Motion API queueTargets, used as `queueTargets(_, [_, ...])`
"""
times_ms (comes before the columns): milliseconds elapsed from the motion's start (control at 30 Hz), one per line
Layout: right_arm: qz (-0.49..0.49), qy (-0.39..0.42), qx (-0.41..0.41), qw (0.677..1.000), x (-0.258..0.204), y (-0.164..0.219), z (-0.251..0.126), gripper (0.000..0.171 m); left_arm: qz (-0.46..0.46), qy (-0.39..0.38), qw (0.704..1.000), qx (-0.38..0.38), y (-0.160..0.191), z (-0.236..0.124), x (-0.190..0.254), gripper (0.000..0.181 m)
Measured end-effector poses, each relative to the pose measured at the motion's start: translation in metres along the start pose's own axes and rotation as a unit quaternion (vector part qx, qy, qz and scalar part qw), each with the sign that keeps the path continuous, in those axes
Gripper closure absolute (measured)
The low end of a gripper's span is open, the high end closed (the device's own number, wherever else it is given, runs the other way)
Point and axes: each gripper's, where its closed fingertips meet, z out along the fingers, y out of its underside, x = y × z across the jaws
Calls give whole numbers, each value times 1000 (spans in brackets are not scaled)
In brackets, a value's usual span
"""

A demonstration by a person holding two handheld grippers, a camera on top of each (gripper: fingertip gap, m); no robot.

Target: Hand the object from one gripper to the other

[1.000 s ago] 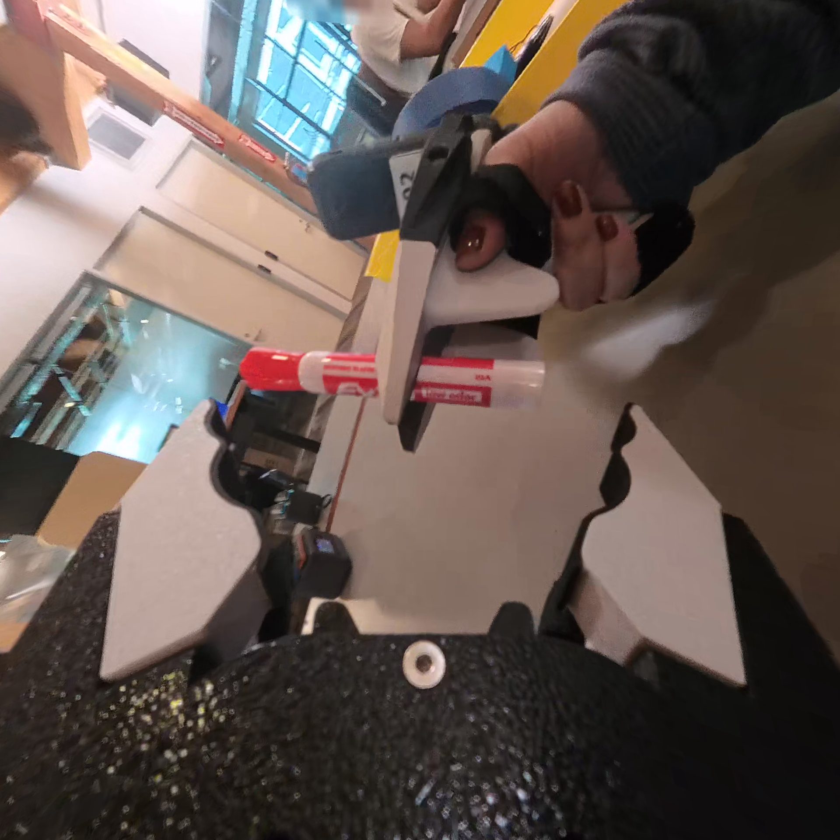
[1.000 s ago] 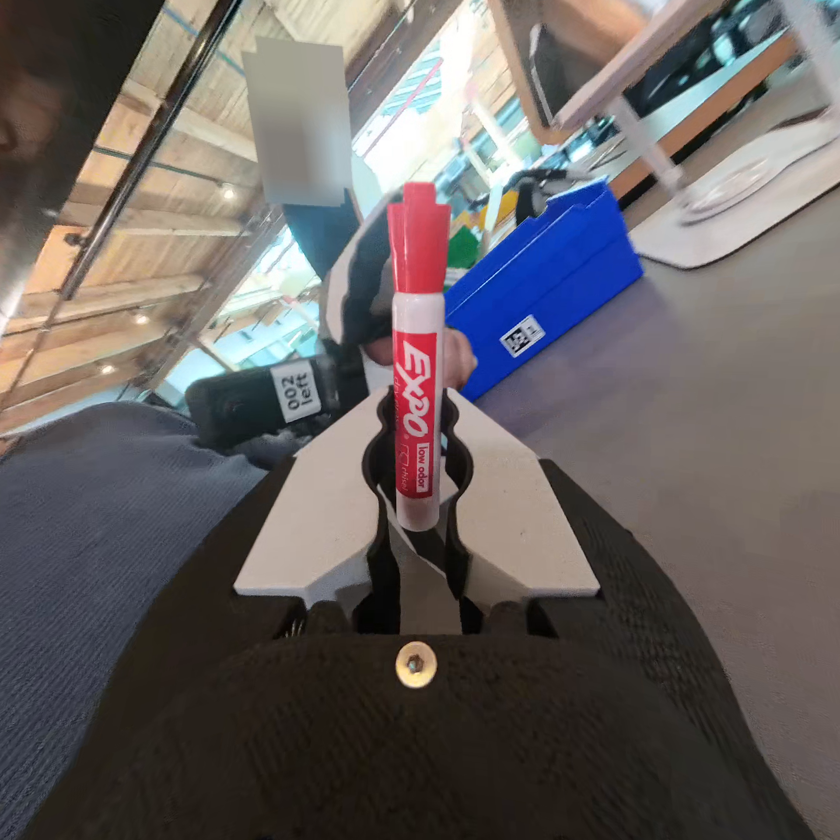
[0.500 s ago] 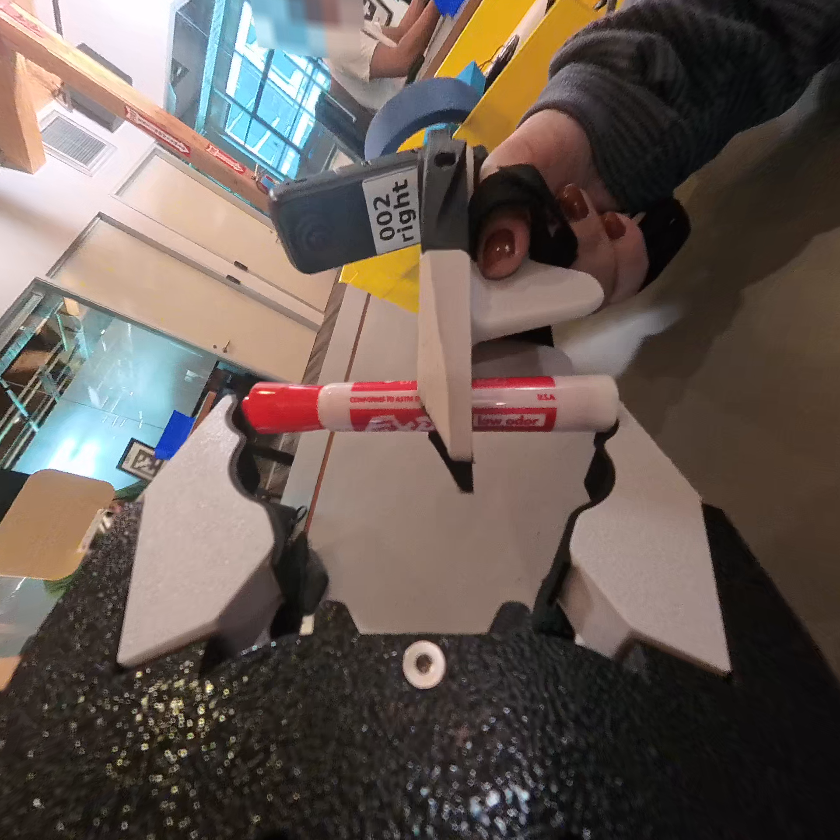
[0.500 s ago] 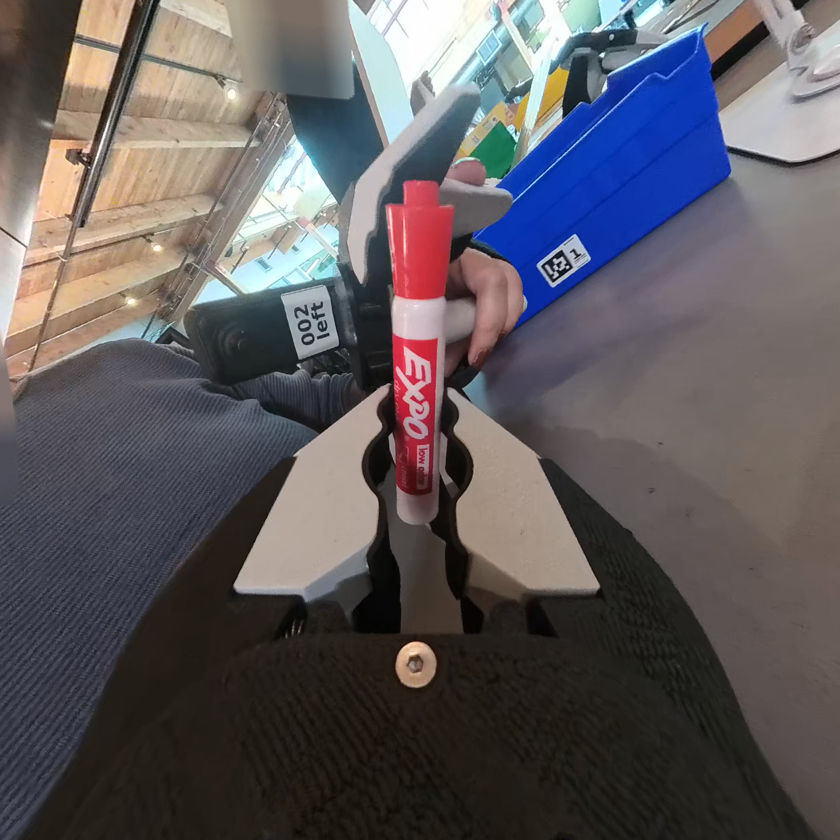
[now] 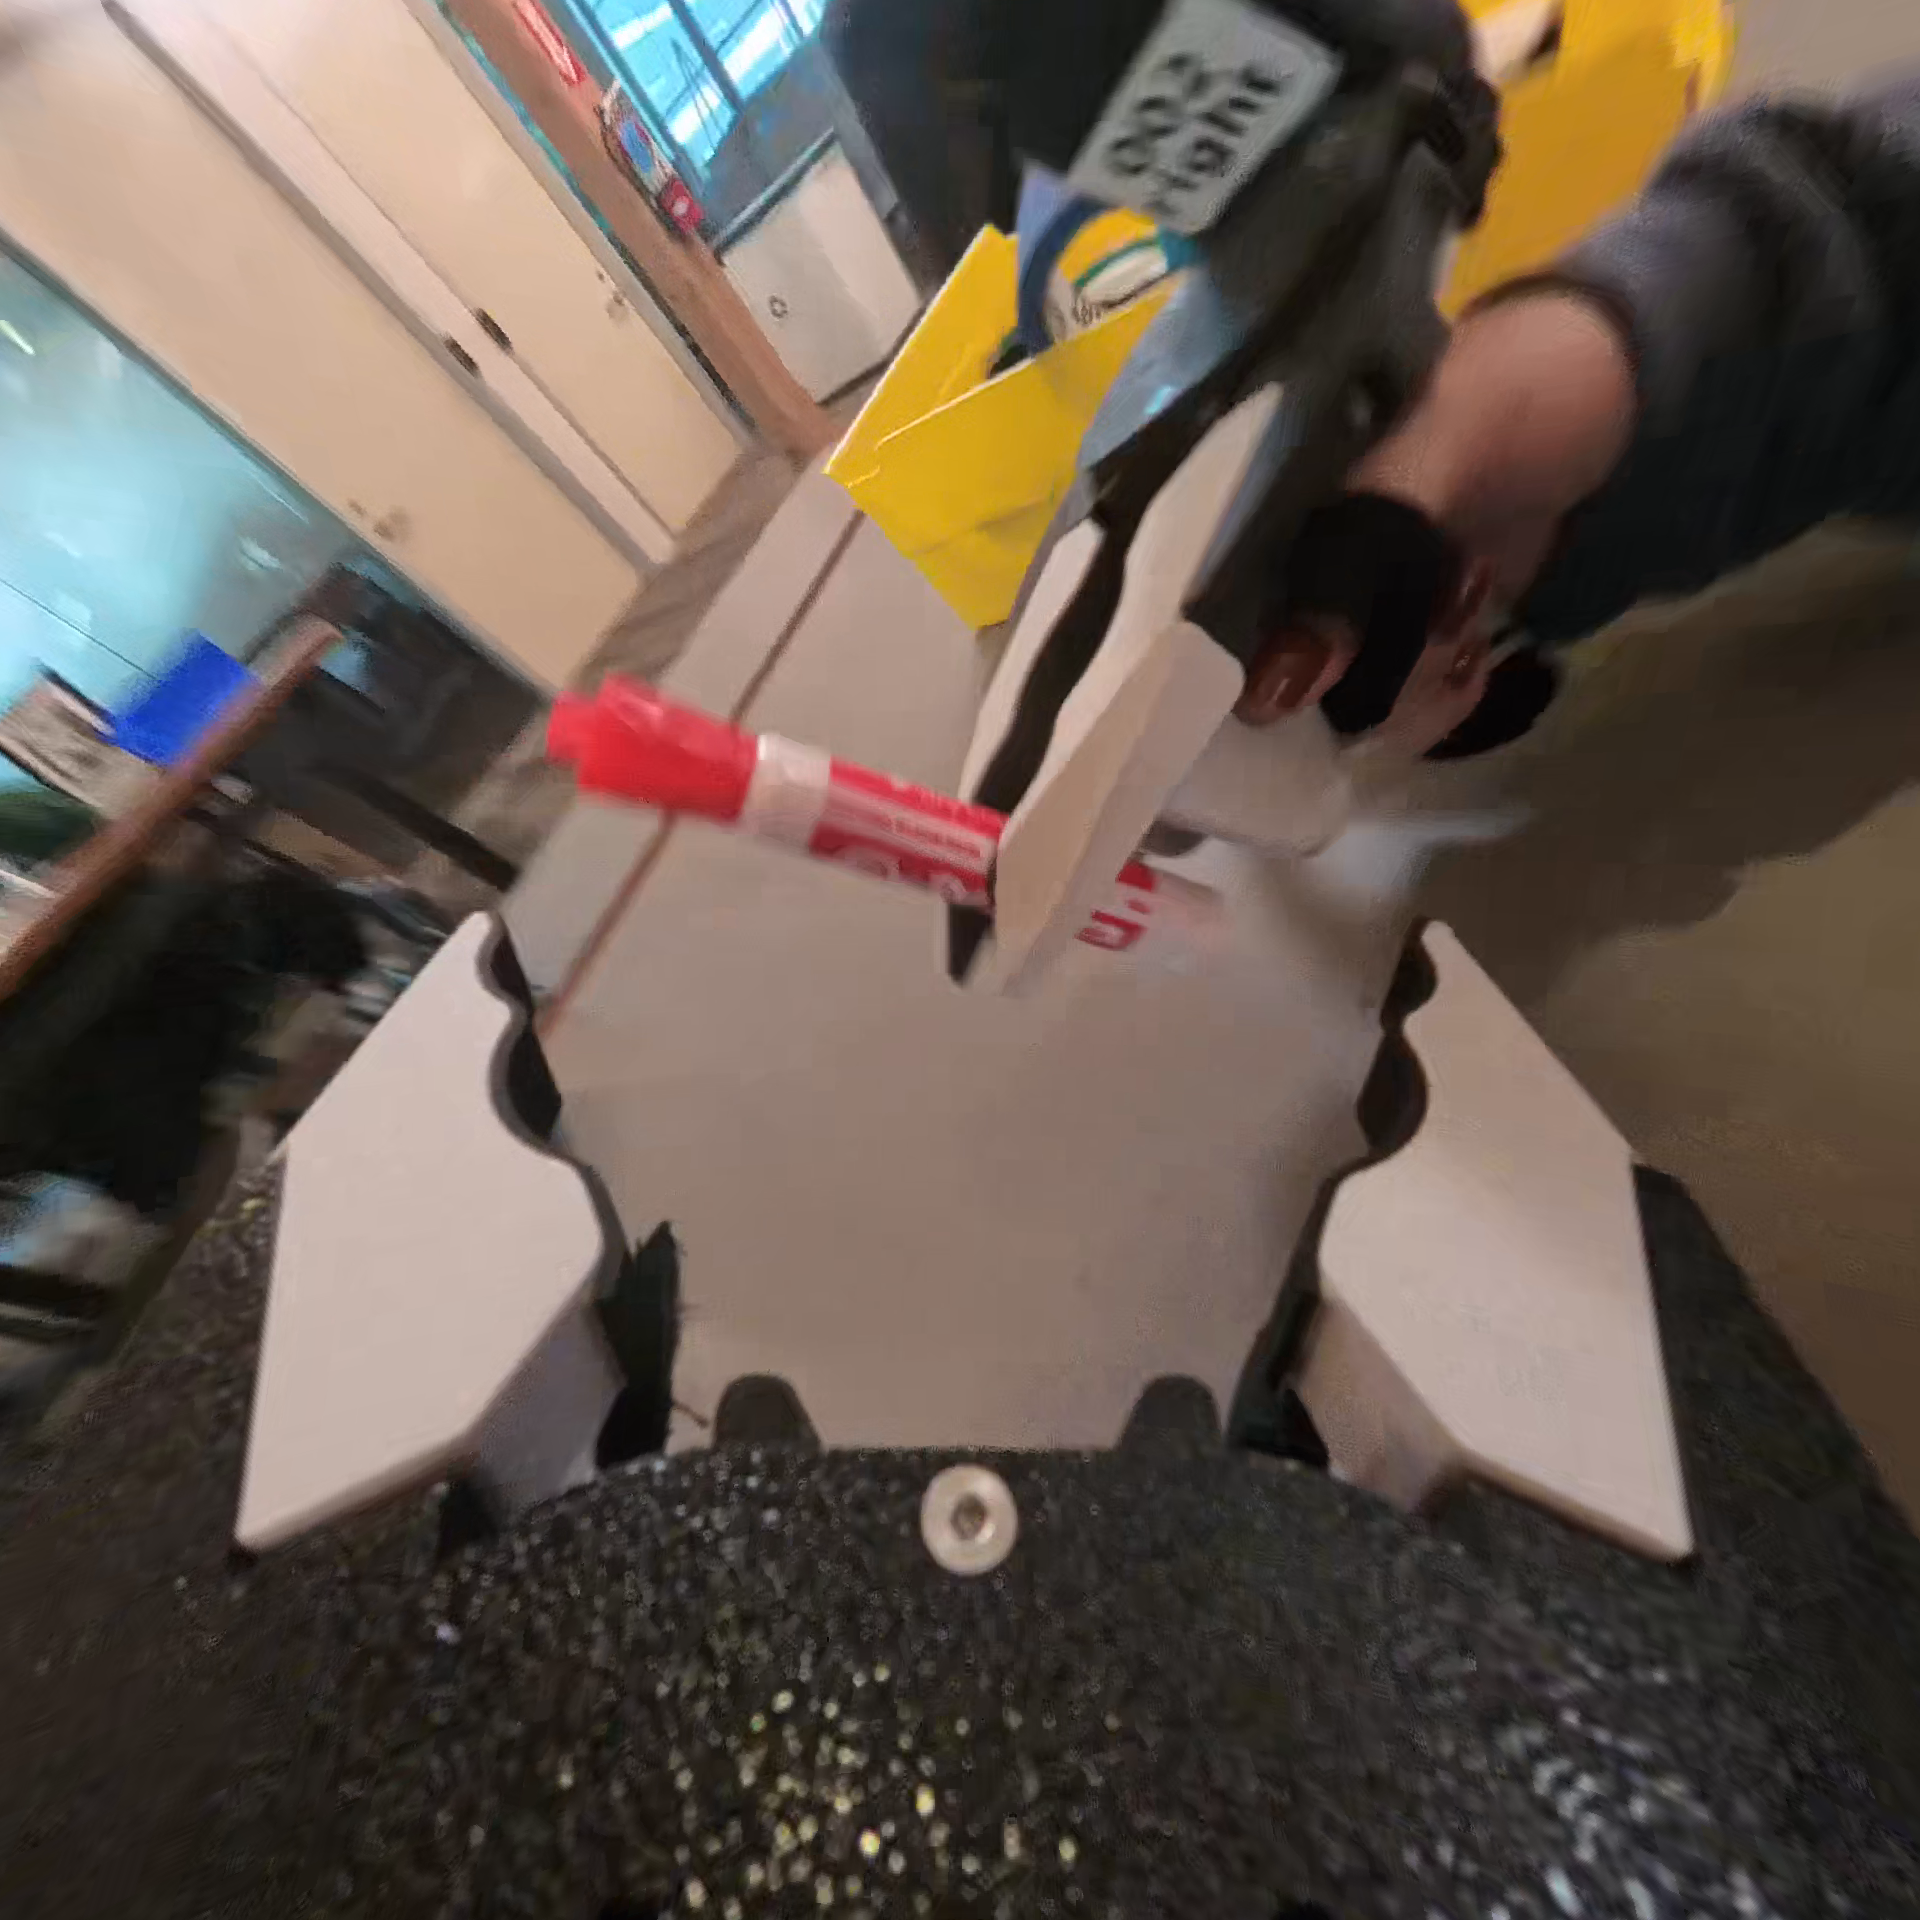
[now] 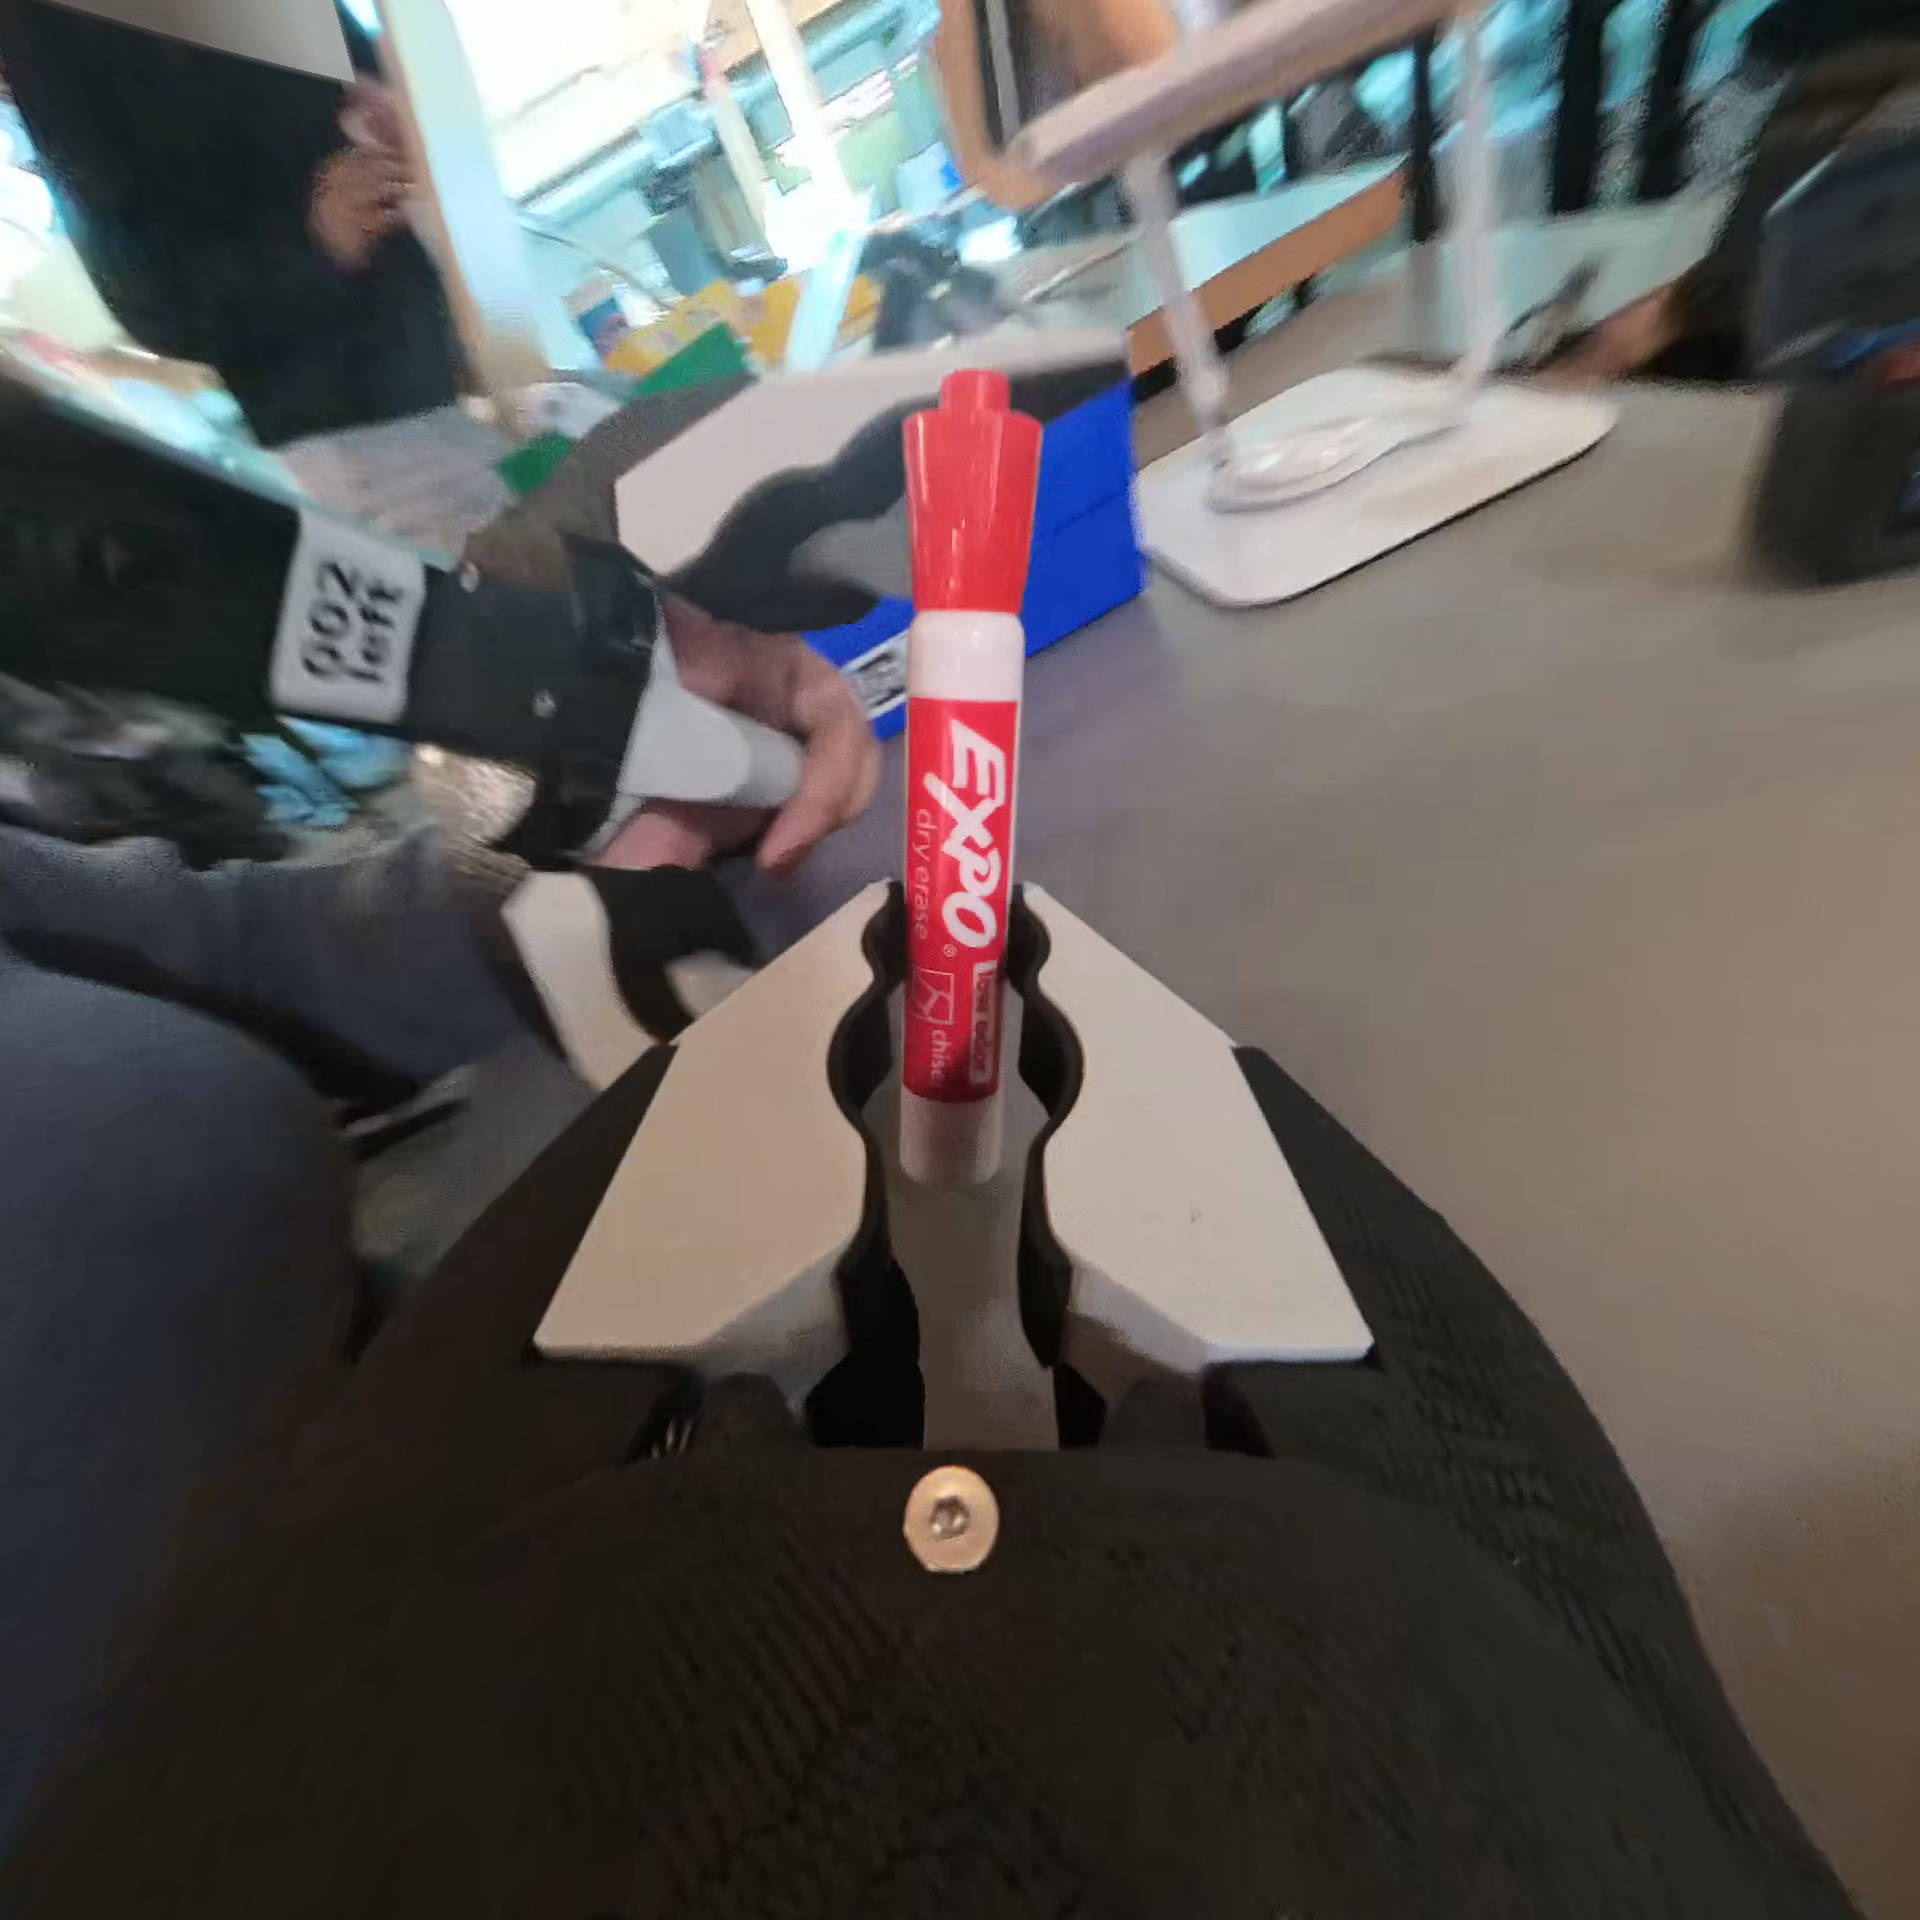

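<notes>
A red and white dry-erase marker [image 6: 961,779] stands upright in my right gripper [image 6: 956,904], which is shut on its lower body. In the left wrist view the marker [image 5: 831,810] is tilted, with its red cap up and to the left. It sits just beyond the fingertips of my left gripper [image 5: 961,956], which is wide open and empty. The right gripper's fingers [image 5: 1101,790] clamp the marker's middle there. In the right wrist view the left gripper [image 6: 769,738] is open, to the left of the marker and apart from it.
The grey table [image 6: 1455,935] runs under both grippers. A blue bin [image 6: 1081,520] stands behind the marker, with a white stand base [image 6: 1382,478] to its right. A yellow bin [image 5: 966,457] is behind the right gripper. A person's dark sleeve [image 5: 1745,312] is at the upper right. My left and right fingertips are right by each other.
The marker has gone from level between the left fingertips to tilted just beyond them. In the right wrist view the left gripper has moved from behind the marker to its left. Both views are motion-blurred.
</notes>
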Motion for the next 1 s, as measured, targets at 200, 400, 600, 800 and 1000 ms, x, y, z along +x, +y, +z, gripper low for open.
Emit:
queueTargets(200, [-480,331,18,812,42,-40,-35,154,-309,132,935,110,-22,-17,-7,71])
queueTargets(400, [-742,397,-25,540,23,-41,-29,154,-405,163,891,128,-21,-16,-9,127])
queueTargets(600, [-757,392,-39,521,25,-37,-28,153,-389,173,901,89,-10,-11,0,166])
queueTargets(800, [-560,302,72,768,13,-44,-32,113,-263,33,955,133,-12,-22,-32,166])
queueTargets(1000, [3,24,214,976,8,-61,-36,112,-72,-93,971,208,-30,-41,-41,166])
